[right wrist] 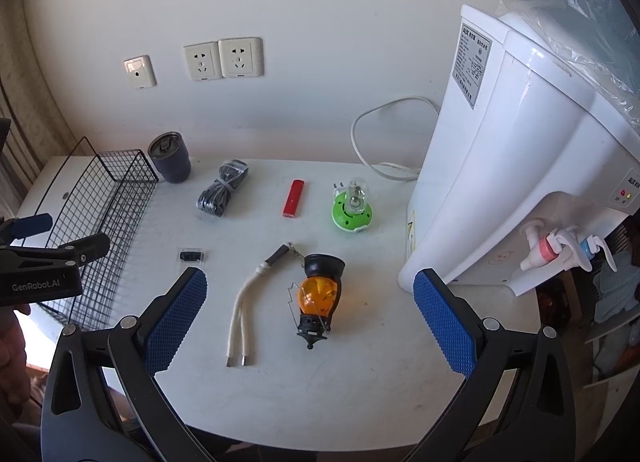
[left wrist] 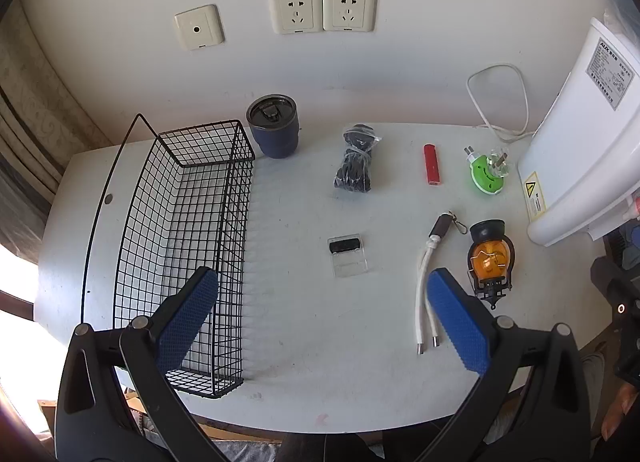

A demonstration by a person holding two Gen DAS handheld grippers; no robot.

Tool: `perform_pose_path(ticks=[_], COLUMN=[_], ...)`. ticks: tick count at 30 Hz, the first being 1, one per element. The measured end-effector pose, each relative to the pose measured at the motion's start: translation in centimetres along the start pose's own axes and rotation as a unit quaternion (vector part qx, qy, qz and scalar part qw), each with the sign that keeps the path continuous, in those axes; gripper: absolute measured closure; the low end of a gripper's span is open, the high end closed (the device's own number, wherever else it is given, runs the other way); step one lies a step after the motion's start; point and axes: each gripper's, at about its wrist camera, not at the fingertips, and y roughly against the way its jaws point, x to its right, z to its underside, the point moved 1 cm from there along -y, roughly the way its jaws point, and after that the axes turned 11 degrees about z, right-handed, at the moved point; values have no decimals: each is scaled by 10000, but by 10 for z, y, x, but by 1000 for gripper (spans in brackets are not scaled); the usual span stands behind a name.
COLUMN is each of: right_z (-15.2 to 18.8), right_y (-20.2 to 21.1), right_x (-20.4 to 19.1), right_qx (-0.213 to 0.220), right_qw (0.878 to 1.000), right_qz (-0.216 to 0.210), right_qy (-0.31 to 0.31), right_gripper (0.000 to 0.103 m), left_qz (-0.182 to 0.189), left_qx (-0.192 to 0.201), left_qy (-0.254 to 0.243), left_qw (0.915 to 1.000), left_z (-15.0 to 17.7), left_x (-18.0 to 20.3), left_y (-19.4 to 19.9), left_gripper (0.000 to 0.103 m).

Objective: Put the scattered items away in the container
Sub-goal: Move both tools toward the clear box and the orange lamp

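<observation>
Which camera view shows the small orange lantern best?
The right wrist view: the orange lantern lies near the picture's middle, whole and unobstructed. In the left wrist view it sits farther toward the right side, close beside the blue pad of the open left gripper.

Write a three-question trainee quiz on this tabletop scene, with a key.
1. True or false: the wire basket already holds the red lighter.
2. Which item lies nearest the water dispenser? A) cable bundle B) green plug-in lamp C) blue tumbler
3. Fill in: the jaws of the left gripper and the right gripper are both ____.

Key: 1 false, since the lighter lies on the table and no items show in the basket; 2 B; 3 open.
</observation>
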Motion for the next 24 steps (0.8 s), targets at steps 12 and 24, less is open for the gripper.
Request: perform_pose_path(ticks=[12, 24], right_z=[2, 7], right_y=[2, -7], right_x=[1, 0], right_qx=[7, -93], right_qw=[10000, 10000], right_qz=[-31, 19], right_qy=[-51, -20], right_gripper=[0, 0], left_qz=[27, 85], left_qx=[-8, -206], left_qy=[-23, 5], left_qw=[10000, 9998], left_z=[3, 13], left_x=[2, 1], left_y=[0, -23], left_gripper=[0, 0])
